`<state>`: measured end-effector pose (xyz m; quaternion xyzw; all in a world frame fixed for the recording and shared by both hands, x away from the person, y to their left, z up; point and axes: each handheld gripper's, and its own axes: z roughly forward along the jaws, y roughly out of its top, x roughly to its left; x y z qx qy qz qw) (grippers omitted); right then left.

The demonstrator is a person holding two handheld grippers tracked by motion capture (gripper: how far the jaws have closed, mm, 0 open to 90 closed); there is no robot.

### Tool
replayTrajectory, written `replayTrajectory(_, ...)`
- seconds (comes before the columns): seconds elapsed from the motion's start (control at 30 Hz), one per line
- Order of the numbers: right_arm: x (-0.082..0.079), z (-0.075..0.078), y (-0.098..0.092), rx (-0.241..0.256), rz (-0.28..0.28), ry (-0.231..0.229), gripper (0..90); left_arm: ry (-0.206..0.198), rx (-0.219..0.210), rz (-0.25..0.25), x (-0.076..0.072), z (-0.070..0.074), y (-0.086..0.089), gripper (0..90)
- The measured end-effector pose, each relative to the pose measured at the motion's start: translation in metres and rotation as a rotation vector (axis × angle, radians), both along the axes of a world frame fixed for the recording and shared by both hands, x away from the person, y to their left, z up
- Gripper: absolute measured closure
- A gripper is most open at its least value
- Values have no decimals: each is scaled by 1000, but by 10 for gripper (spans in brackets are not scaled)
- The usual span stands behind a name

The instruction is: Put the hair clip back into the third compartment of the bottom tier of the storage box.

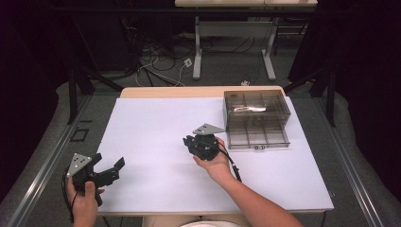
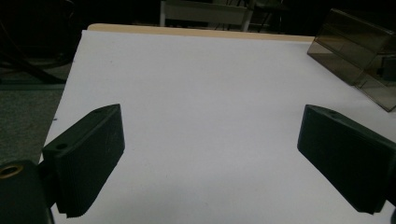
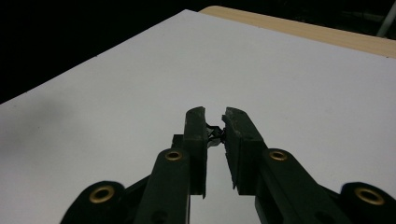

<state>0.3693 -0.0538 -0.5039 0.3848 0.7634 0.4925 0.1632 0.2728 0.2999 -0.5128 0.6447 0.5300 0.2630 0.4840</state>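
Holding left tool [image 1: 109,171] spread wide at the counter's [image 1: 156,142] near left edge, idle | right tool [image 3: 215,122] mid-counter, clenched on a small dark piece [image 3: 214,133], seemingly carrying it | smoky plastic compartment box [image 1: 257,118] waiting at far right, likely its destination.

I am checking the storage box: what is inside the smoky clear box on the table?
The box is divided into compartments. One far compartment holds something pale, too blurred to identify. Other compartments look empty, though the tinted walls may hide small items.
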Motion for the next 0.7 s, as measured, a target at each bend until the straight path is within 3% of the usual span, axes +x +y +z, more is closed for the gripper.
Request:
replayTrajectory(0.47,-18,7,-48,32,-49,-8,792,0,-1,5,0,0,-2,74)
replayTrajectory(0.7,-25,8,-62,44,-63,-16,792,4,5,1,0,-1,-3,75)
